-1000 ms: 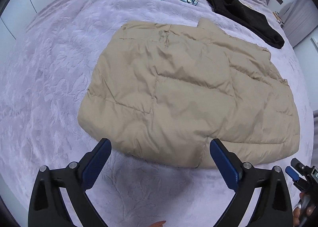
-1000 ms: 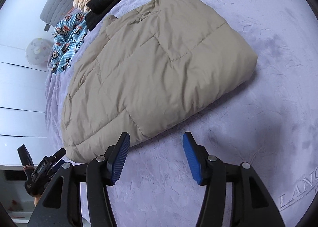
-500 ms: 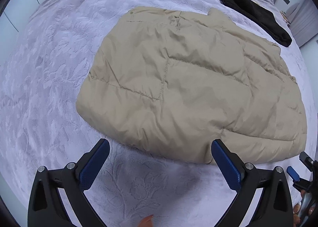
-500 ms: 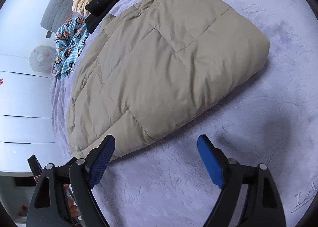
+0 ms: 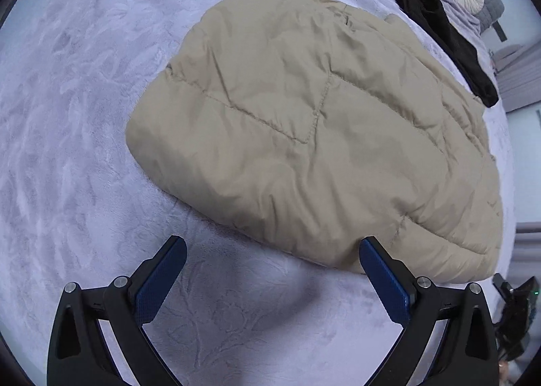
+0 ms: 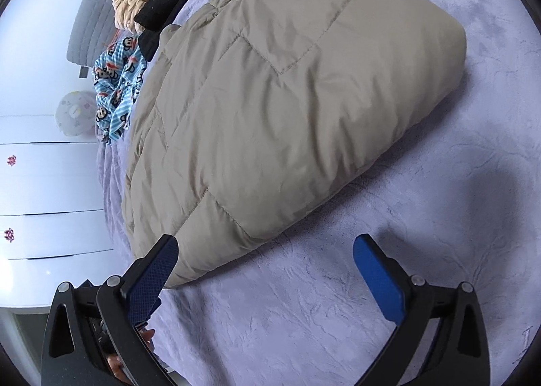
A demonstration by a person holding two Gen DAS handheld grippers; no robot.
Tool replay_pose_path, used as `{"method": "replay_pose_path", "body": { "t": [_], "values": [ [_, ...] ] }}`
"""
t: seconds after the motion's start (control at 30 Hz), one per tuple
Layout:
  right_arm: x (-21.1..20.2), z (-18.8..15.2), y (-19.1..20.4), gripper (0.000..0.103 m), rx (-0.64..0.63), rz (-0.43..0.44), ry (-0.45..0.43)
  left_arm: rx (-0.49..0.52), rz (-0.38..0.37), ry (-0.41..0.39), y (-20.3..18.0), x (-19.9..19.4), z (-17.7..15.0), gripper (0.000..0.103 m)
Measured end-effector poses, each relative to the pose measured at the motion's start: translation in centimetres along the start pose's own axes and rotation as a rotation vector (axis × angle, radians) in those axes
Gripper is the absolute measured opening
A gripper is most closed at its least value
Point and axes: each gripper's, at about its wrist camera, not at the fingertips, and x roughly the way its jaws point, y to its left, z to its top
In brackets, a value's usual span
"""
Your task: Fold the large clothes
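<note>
Nearest, both tools hang spread wide over the lavender bed cover (image 5: 84, 149), nothing between their pads; the right tool (image 6: 265, 256) has just been opening, the left tool (image 5: 272, 254) likewise gapes. Just beyond lies the folded beige padded jacket (image 5: 321, 136); farther off, a black garment (image 5: 443, 34) and a blue monkey-print cloth (image 6: 116, 88).

1. Beige jacket (image 5: 314, 136): quilted, puffy cloth with a matt, creased surface.
2. Lilac bedspread (image 5: 84, 115): plush, embossed cloth.
3. Left gripper (image 5: 270, 250): matt black plastic, textured blue pads (image 5: 159, 284), metal pins.
4. Far black garment (image 5: 449, 44): matt cloth.
</note>
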Motion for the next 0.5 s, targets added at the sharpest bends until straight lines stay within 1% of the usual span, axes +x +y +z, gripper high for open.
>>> {"method": "replay_pose_path", "body": {
  "t": [0.1,0.2,0.23,0.3,0.33,0.4,0.47,0.5],
  "values": [
    [0.0,0.0,-1.2,0.103,0.042,0.024,0.001,-0.091,-0.148,0.018,1.7,0.1,-0.1,0.102],
    [0.1,0.2,-2.0,0.103,0.082,0.048,0.002,-0.137,-0.249,0.016,2.8,0.4,0.3,0.102],
    [0.2,0.3,-2.2,0.103,0.095,0.062,0.001,-0.133,-0.259,0.020,3.1,0.8,0.7,0.102],
    [0.3,0.8,-2.8,0.103,0.124,0.092,-0.006,-0.139,-0.238,0.010,4.0,1.4,1.6,0.102],
    [0.3,1.0,-3.0,0.103,0.141,0.104,-0.017,-0.151,-0.242,0.011,4.4,1.8,1.8,0.102],
    [0.4,1.9,-3.5,0.103,0.181,0.141,-0.047,-0.188,-0.296,0.032,5.1,2.7,2.3,0.102],
    [0.8,2.7,-4.0,0.103,0.218,0.179,-0.062,-0.207,-0.331,0.026,5.0,3.1,2.5,0.102],
    [1.1,3.1,-4.2,0.103,0.236,0.202,-0.063,-0.199,-0.343,0.015,4.6,3.2,2.8,0.102]
  ]
}}
